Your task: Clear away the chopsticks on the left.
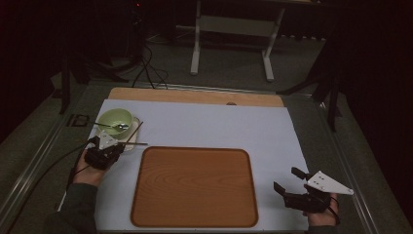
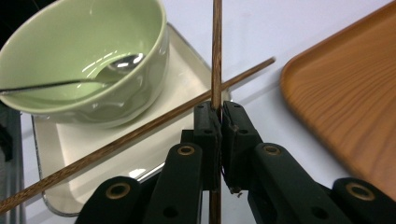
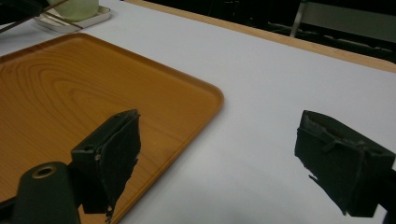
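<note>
The chopstick [image 2: 216,51] you hold stands clamped between the closed jaws of your left gripper [image 2: 219,112], just beside the small white tray [image 2: 182,65]. A second chopstick [image 2: 140,133] lies slantwise across that tray, touching the foot of the green bowl [image 2: 84,56], in which a metal spoon [image 2: 112,70] rests. The wooden tray [image 1: 195,187] sits mid-table on the pale mat [image 1: 219,122]. Your right gripper [image 3: 219,163] hovers past its right edge, jaws spread wide with nothing between them.

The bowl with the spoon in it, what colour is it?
Pale green. The bowl shows best in the left gripper view.
</note>
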